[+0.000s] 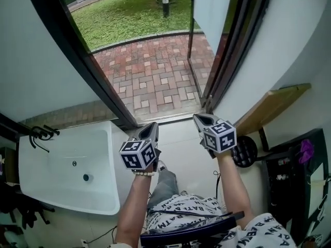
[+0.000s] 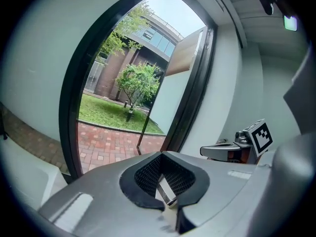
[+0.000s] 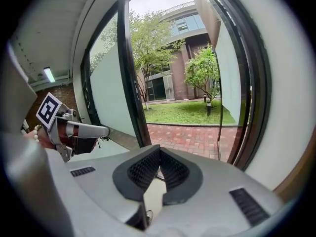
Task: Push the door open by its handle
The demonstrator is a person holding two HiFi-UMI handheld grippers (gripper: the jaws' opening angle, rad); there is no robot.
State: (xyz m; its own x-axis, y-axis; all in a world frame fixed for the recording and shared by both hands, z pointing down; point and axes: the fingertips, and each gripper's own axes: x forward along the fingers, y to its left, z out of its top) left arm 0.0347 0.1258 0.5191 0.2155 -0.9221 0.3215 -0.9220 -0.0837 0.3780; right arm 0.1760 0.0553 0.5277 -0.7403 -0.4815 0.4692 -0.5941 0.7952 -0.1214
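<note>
The door (image 1: pixel 214 12) stands swung outward over the brick paving, a pale panel in a dark frame, with a thin dark upright bar (image 1: pixel 190 40) along its near edge. The left gripper view also shows the door (image 2: pixel 170 95), as does the right gripper view, with the door (image 3: pixel 224 58) at its right. Both grippers hover side by side just inside the threshold, pointing at the opening and touching nothing. My left gripper (image 1: pixel 153 128) (image 2: pixel 165 189) is shut and empty. My right gripper (image 1: pixel 201 119) (image 3: pixel 158 174) is shut and empty, nearer the door's hinge-side frame (image 1: pixel 232 50).
A white basin (image 1: pixel 36 180) with a black tap (image 1: pixel 41 133) sits at the left by the dark left door frame (image 1: pixel 72 50). A wooden shelf (image 1: pixel 274 105) and a round black object (image 1: pixel 245 151) are at the right. Outside lie brick paving (image 1: pixel 155 79) and lawn (image 1: pixel 129 14).
</note>
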